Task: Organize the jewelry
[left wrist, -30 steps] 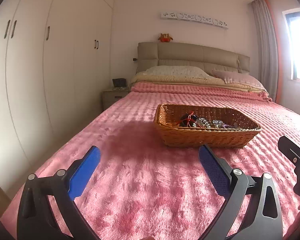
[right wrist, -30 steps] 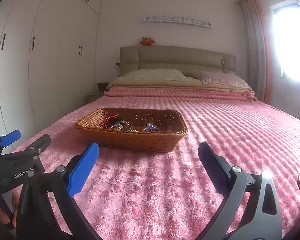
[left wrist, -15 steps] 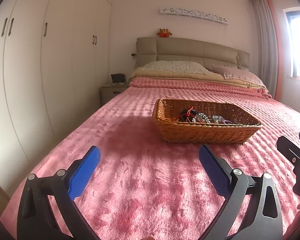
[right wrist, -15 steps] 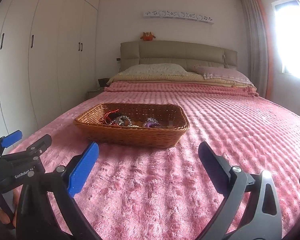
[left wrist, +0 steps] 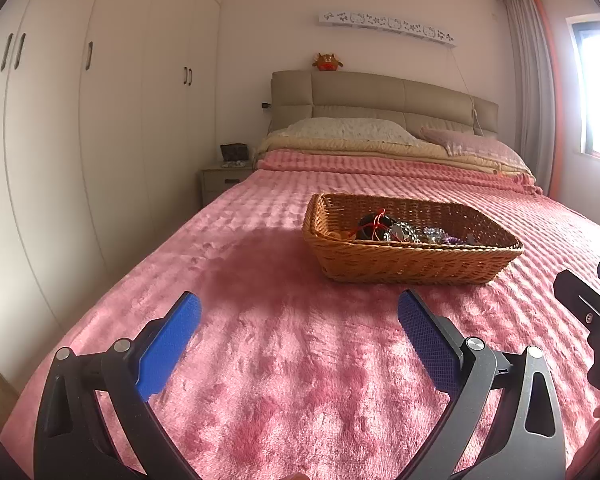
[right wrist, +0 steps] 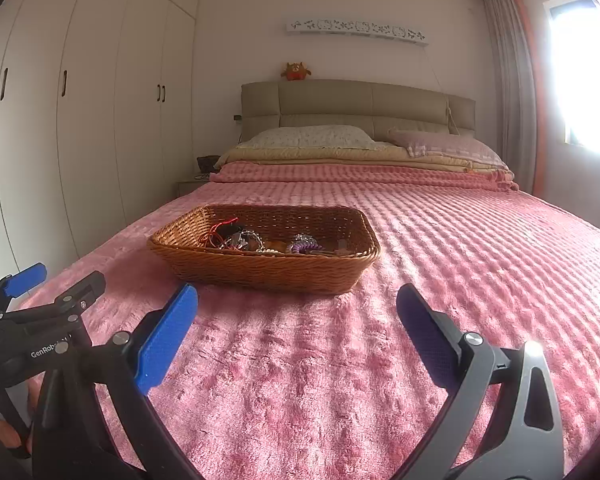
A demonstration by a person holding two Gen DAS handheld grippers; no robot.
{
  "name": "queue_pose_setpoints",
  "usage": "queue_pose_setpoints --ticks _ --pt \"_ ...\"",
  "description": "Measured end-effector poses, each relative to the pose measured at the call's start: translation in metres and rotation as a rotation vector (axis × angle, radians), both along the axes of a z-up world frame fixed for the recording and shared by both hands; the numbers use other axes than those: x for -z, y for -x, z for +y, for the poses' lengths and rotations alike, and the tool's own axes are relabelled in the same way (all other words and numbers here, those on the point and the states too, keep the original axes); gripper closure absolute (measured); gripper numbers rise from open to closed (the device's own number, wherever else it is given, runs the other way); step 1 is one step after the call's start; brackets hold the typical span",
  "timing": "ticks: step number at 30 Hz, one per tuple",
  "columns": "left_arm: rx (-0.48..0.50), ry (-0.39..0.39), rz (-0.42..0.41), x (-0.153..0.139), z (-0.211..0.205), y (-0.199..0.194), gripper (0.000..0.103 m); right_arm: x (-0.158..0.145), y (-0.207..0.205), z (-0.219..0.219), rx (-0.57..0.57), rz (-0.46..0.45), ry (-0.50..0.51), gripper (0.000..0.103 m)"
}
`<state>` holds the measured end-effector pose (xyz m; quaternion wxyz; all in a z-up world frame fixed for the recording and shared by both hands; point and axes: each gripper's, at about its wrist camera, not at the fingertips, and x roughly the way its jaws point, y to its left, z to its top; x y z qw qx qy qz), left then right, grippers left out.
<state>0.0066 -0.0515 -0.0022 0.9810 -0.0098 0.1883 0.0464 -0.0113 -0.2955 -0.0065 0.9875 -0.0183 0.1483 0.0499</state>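
A brown wicker basket [left wrist: 404, 264] stands on the pink bedspread [left wrist: 284, 344]; it also shows in the right wrist view [right wrist: 260, 272]. Inside lies a tangle of jewelry [left wrist: 400, 231]: a red cord, dark beads, silver and purple pieces, also seen in the right wrist view [right wrist: 256, 240]. My left gripper [left wrist: 300, 332] is open and empty, short of the basket and low over the bedspread. My right gripper [right wrist: 298, 330] is open and empty, also short of the basket. The left gripper shows at the left edge of the right wrist view [right wrist: 40, 300].
Pillows [right wrist: 312, 138] and a padded headboard [right wrist: 356, 106] are at the far end of the bed. White wardrobes [left wrist: 80, 128] line the left wall, with a nightstand [left wrist: 224, 180] beside the bed. A window and curtain [right wrist: 516, 112] are on the right.
Both views have dropped a little and tilted up, so the basket sits flatter and lower in view. Both grippers stay open and empty.
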Motion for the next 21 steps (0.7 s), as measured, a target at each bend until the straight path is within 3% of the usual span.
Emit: queue_pose_setpoints --ticks 21 --pt "0.007 0.005 0.02 0.003 0.0013 -0.0027 0.008 0.002 0.0001 0.0063 -0.001 0.0 0.01 0.008"
